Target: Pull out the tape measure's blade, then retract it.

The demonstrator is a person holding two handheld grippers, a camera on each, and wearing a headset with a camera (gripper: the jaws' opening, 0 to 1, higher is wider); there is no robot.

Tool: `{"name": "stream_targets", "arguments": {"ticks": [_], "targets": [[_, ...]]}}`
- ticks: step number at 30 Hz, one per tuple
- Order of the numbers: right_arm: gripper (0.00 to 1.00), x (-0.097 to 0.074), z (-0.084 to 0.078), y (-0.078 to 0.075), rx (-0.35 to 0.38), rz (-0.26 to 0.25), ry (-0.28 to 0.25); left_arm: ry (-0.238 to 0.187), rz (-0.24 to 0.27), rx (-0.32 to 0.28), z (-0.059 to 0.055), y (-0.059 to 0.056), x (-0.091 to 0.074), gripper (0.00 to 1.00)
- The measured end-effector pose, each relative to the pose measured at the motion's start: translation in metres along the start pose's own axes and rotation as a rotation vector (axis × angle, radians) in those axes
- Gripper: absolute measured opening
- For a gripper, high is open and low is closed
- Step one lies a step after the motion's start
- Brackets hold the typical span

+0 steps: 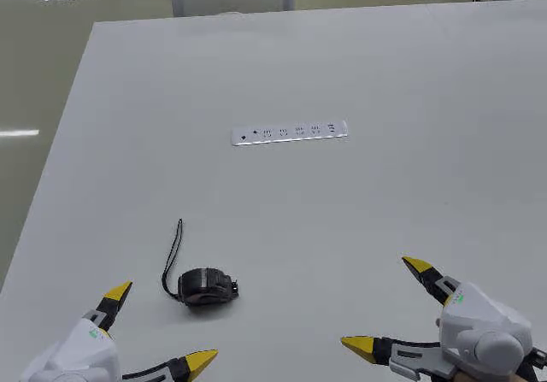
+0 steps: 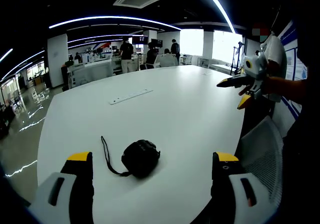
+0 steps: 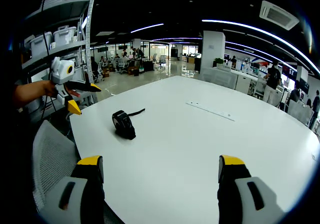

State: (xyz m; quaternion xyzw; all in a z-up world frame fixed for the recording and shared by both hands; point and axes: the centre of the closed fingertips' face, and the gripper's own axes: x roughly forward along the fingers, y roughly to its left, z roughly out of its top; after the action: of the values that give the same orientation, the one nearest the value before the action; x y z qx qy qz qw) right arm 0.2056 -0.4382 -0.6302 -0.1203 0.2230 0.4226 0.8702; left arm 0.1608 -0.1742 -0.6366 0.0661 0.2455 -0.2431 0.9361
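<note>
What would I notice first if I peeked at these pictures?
A small black tape measure with a looped black strap lies near the front left of the big white table. Farther back, in the middle, sits a long white power strip. At the bottom, the yellow-tipped left gripper and right gripper hover open, touching nothing.
</note>
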Motion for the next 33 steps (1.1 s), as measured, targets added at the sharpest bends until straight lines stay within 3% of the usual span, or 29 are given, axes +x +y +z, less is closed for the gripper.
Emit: {"name": "stream_targets", "arguments": {"ticks": [15,20,26,33], "targets": [[0.97,0.005,-0.003,-0.002,-0.005,0.018,0.015,0.019,-0.026,0.032,-0.002,0.005,0.011,0.95],[0.95,0.008,-0.006,-0.003,-0.014,0.036,0.025,0.037,-0.042,0.049,-0.005,0.006,0.015,0.93],[0.93,0.013,-0.009,-0.001,-0.059,0.074,0.049,0.088,-0.087,0.119,-0.013,0.004,0.023,0.86],[0.92,0.021,-0.014,-0.002,-0.075,0.103,0.058,0.09,-0.094,0.124,-0.013,0.01,0.031,0.82]]}}
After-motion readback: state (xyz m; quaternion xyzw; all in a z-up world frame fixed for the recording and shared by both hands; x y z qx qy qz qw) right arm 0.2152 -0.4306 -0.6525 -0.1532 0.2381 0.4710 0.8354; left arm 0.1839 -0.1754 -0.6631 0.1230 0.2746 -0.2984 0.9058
